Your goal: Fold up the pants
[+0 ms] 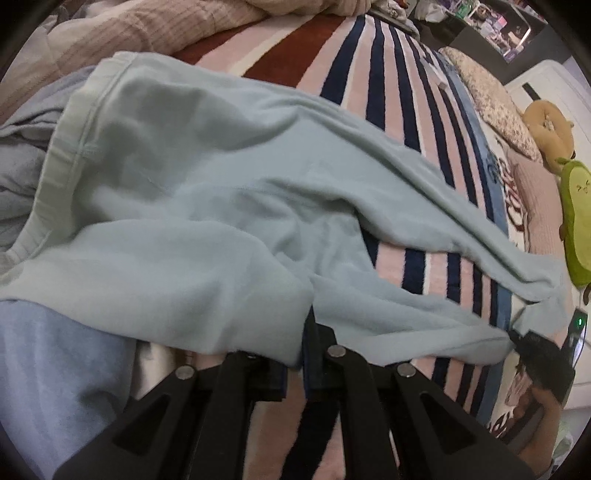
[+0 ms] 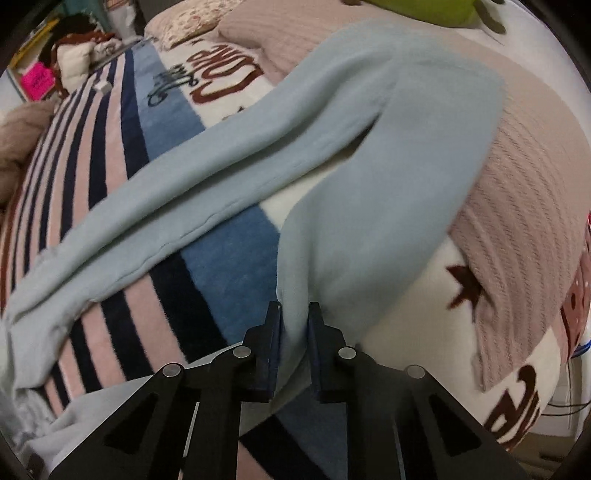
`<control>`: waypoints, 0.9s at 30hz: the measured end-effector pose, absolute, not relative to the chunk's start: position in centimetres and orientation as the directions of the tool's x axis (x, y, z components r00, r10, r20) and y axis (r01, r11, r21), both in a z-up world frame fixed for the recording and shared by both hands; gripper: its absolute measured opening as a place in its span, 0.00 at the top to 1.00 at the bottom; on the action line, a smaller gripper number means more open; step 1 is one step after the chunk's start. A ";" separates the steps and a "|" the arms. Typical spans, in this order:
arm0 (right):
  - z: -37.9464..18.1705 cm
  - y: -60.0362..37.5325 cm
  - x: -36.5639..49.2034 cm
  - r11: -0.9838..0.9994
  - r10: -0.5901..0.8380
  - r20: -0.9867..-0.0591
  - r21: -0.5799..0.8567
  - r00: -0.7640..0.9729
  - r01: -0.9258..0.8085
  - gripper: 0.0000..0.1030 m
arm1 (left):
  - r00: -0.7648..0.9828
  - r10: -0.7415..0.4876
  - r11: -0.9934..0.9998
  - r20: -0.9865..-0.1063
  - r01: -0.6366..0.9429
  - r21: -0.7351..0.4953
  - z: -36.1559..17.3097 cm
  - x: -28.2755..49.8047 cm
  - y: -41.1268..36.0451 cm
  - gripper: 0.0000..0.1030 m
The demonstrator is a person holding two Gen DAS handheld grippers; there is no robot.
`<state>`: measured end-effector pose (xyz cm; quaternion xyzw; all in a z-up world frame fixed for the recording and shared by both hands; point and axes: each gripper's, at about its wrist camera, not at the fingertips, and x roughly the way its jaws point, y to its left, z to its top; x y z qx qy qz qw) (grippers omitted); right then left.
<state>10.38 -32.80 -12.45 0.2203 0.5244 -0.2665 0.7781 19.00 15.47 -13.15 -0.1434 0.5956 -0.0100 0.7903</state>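
A bed [image 1: 402,92] fills both views, covered by a plush blanket [image 2: 110,173] striped in navy, pink and dark red, with a blue band and a white part bearing dark red lettering. A ribbed dusty-pink throw [image 2: 528,206] lies over the white part in the right wrist view, and a ribbed beige cover [image 1: 140,33] is bunched at the top of the left wrist view.

Spread across the striped blanket lie the pale mint-blue pants [image 1: 192,177], soft and fleecy. In the left wrist view the waistband sits at the left, the seat rumpled, and the two legs run off to the right, a wedge of stripes showing between them. In the right wrist view the legs reach up and away, one across the stripes, the other over the white part and onto the pink throw.

A light blue garment [image 1: 55,369] lies at the lower left of the left wrist view, partly under the pants. At the right edge rest a green avocado-shaped plush toy [image 1: 576,221] and a tan one (only partly seen) beside floral pillows [image 1: 495,96].

The left tongs [image 1: 295,354] are pressed together, their tips under the near edge of the pants; the fabric hides whether they pinch it. The right tongs [image 2: 294,314] pinch a narrow fold at the near edge of one leg, the cloth caught between the blue-faced pads [image 2: 276,332].
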 end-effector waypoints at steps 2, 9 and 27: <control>-12.0 -33.5 9.5 0.736 -0.156 -0.938 0.098 0.309 0.670 0.92 | 0.303 -0.186 0.960 -0.935 -0.148 -0.239 -12.4 19.2 15.3 0.97; -10.6 -35.4 6.6 0.705 -0.064 -0.948 0.177 0.310 0.687 0.92 | 0.321 -0.177 0.963 -0.930 -0.139 -0.231 -10.8 19.4 15.0 0.98; -9.7 -41.4 6.1 0.684 -0.098 -0.954 0.143 0.284 0.715 0.51 | 0.273 -0.147 0.974 -0.951 -0.126 -0.187 -12.3 18.7 13.7 0.98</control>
